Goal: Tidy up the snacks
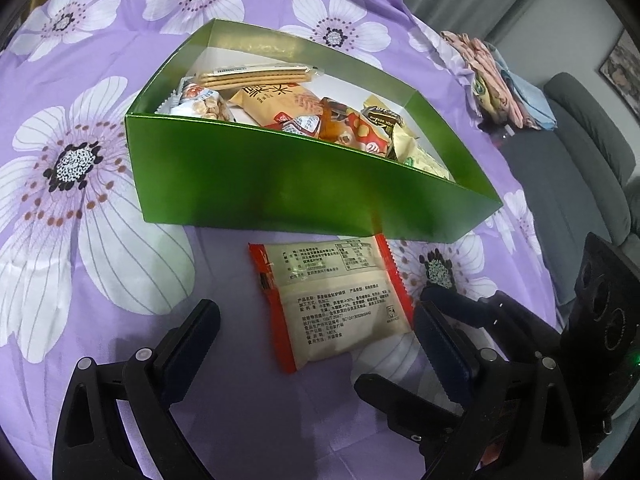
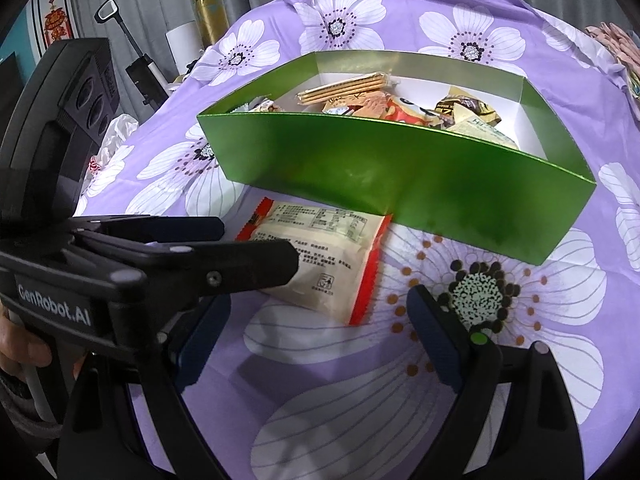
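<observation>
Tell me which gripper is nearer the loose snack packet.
Left. The left gripper straddles the snack packet, open. The right gripper hangs beside it, open over bare cloth.

Green box (image 1: 280,192): one
Snack packets outside the box (image 1: 340,300): one
Snack packets inside the box (image 1: 276,108): several, exact number unclear
Tongs (image 1: 316,320): two pairs
</observation>
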Action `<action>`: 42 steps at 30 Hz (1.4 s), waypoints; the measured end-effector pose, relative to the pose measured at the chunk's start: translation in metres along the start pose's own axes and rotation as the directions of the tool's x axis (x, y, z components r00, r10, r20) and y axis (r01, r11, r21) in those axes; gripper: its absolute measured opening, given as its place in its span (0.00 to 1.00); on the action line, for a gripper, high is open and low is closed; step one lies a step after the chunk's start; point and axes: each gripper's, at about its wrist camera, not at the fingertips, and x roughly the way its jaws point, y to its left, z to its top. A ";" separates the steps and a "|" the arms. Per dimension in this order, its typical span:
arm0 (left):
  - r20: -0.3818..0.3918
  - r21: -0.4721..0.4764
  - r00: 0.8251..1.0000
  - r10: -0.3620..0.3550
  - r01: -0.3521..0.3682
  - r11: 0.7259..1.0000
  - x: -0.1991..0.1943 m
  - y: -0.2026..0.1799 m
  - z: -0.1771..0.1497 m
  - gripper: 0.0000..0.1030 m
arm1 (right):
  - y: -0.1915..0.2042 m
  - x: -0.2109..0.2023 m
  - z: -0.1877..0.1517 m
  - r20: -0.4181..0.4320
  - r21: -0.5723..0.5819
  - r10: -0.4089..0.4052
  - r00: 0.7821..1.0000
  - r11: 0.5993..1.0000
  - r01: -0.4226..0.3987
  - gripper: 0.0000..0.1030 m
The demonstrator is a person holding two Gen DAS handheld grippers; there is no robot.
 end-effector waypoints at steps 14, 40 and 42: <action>-0.012 -0.008 0.995 -0.094 0.094 0.996 0.001 0.000 -0.003 0.75 | -0.002 0.007 0.005 -0.023 0.017 0.035 0.999 0.999 -0.034 0.83; -0.021 -0.018 0.987 -0.158 0.157 0.987 0.009 -0.001 0.000 0.30 | 0.005 0.010 0.006 -0.031 -0.022 0.085 0.996 0.996 -0.085 0.30; -0.020 -0.016 0.987 -0.157 0.157 0.988 0.008 -0.001 0.001 0.28 | 0.006 0.010 0.006 -0.031 -0.026 0.081 0.996 0.996 -0.082 0.28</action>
